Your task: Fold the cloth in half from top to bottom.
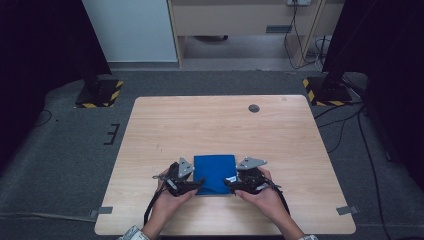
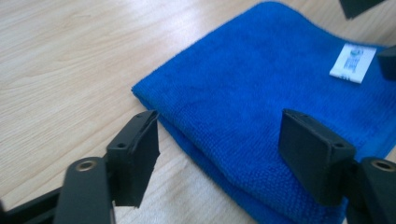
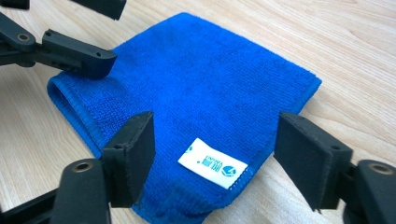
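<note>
cloth: a folded blue microfibre cloth (image 1: pixel 215 172) lies flat on the counter (image 1: pixel 220 125), near the person's edge and between the two grippers
left gripper: the left gripper (image 2: pixel 219 154) hangs over the cloth's near left corner, its fingers (image 2: pixel 135 154) spread wide with one over bare wood and the other above the blue pile; nothing is held
right gripper: the right gripper (image 3: pixel 215 158) hangs over the near right corner, fingers (image 3: pixel 133 154) wide apart on either side of the white label (image 3: pixel 212 163), clamped on nothing
handling: judged light, soft and limp; it will sag and may unfold if lifted by one layer, so a pinch should take every layer at once
where to hold: the stacked near corners look best, or the rounded folded edge at the left, where the layers lie together
texture: short looped pile, matte, likely grippy against the pads and not slippery
shape: roughly square with stitched hems and softly rounded corners
counter surface: pale wood grain, smooth and hard; thin cloth edges lie tight on it, so the fingers need to come low to get under
</note>
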Available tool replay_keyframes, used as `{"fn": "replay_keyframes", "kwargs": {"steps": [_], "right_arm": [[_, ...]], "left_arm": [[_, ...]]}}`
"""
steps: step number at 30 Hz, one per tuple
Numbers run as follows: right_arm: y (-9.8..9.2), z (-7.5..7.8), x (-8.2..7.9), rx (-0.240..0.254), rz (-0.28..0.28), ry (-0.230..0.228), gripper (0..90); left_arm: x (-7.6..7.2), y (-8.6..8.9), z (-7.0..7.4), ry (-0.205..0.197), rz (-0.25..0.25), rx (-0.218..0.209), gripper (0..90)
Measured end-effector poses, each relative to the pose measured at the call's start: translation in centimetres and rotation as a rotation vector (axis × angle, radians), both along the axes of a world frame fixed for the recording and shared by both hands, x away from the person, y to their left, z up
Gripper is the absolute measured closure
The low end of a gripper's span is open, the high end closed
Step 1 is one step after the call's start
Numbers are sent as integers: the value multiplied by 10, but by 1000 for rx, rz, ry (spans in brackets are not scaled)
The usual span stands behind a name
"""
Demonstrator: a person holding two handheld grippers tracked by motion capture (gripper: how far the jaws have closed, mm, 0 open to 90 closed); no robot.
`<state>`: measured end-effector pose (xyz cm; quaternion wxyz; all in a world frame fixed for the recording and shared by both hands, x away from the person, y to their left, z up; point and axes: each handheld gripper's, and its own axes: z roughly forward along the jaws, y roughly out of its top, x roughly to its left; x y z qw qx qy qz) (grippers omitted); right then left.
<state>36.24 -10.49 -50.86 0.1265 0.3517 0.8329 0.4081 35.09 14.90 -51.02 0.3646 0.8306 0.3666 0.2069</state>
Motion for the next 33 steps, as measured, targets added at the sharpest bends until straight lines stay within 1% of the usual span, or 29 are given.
{"fn": "replay_keyframes", "kwargs": {"steps": [2,3,6,7,8,11,13,15,16,18,20,24,25,28,33], "right_arm": [[0,0,-2,-10,6,-6,268],[0,0,-2,-16,11,-10,261],[1,-1,-2,-20,15,-10,232],[1,-1,-2,-16,14,-10,224],[1,-1,-2,-16,15,-11,212],[3,-2,-1,-22,9,-28,164],[3,-3,0,-19,5,-17,140],[4,-5,2,-17,1,-29,122],[4,-5,3,-17,1,-26,110],[4,-5,7,-17,1,-26,98],[3,-5,10,-4,-9,-29,92],[0,-4,17,5,-32,-28,92],[-1,-3,18,7,-38,-25,92],[-5,0,22,10,-46,-29,92],[-12,6,29,31,-70,-36,90]], "left_arm": [[-3,1,-1,1,-4,26,257],[-5,1,-2,1,-1,30,239],[-5,2,-2,4,4,22,196],[-4,2,-2,-1,9,12,179],[-4,3,-1,-6,11,12,162],[-2,7,2,-17,29,-32,118],[0,10,4,-17,46,-60,91],[1,13,6,-19,58,-78,69],[3,15,7,-22,66,-90,62],[5,18,7,-16,77,-97,58],[7,21,8,-11,86,-104,54],[10,29,10,-8,102,-118,54],[11,30,10,-7,107,-125,54],[14,37,11,-5,123,-127,54],[20,47,12,-4,145,-139,55]]}}
